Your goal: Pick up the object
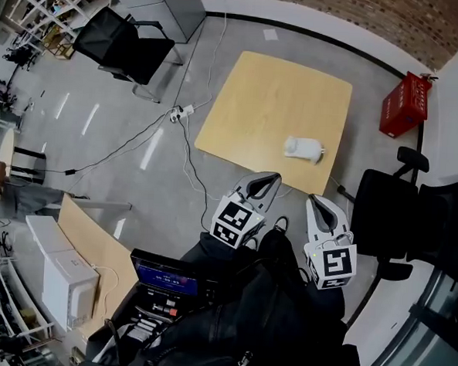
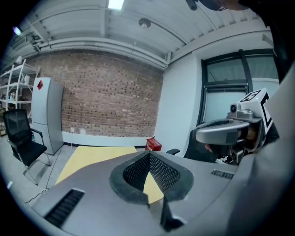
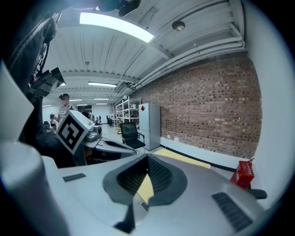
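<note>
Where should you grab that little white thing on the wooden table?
Probably across its narrow middle, coming from the table's near edge. The white thing lies long-ways along that edge of the table, so jaws would span its short width. The left gripper and right gripper are shut, so one must open first.
</note>
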`<state>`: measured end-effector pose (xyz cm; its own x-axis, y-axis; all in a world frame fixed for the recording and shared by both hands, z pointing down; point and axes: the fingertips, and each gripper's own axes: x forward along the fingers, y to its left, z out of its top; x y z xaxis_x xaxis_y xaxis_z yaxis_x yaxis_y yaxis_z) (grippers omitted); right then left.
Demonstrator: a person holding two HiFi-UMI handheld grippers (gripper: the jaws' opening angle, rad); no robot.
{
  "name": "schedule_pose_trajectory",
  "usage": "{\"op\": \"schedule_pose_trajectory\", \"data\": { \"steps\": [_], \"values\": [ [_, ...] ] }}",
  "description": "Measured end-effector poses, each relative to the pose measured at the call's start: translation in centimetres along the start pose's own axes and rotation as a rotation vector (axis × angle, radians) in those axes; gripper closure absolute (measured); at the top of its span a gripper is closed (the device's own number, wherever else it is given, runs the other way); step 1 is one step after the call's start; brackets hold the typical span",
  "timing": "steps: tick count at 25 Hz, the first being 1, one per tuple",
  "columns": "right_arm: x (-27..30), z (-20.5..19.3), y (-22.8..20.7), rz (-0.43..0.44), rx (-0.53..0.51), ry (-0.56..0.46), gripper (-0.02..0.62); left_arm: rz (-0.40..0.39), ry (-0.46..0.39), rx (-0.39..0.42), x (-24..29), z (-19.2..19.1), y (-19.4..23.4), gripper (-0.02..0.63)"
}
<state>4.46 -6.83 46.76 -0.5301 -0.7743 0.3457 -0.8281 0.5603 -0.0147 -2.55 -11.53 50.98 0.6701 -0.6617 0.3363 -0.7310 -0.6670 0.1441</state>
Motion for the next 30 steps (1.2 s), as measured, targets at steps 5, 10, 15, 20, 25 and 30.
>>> {"op": "schedule_pose_trajectory", "data": {
  "steps": [5,10,15,20,25,30],
  "values": [
    [1.5,-1.2,-4.2,0.020,0.028,0.019,0.591,0.047,0.096,0.050,4.3,-2.5,1.4,0.606],
    [2.0,-2.5,-7.7,0.033,0.058,0.044,0.591,0.097,0.177,0.173,8.4,-5.0,2.6,0.606],
    [1.9,-3.8,-10.1,0.011,0.085,0.075,0.591,0.095,0.243,0.274,11.7,-7.8,3.1,0.606],
    [1.5,-4.8,-11.0,-0.017,0.101,0.114,0.591,0.072,0.307,0.364,14.5,-10.9,3.2,0.606],
    [1.1,-5.4,-11.7,-0.081,0.129,0.148,0.591,0.018,0.363,0.404,17.2,-13.8,3.6,0.606],
    [0.9,-6.2,-12.2,-0.137,0.126,0.196,0.591,-0.045,0.410,0.609,20.0,-16.2,4.0,0.601]
  ]
}}
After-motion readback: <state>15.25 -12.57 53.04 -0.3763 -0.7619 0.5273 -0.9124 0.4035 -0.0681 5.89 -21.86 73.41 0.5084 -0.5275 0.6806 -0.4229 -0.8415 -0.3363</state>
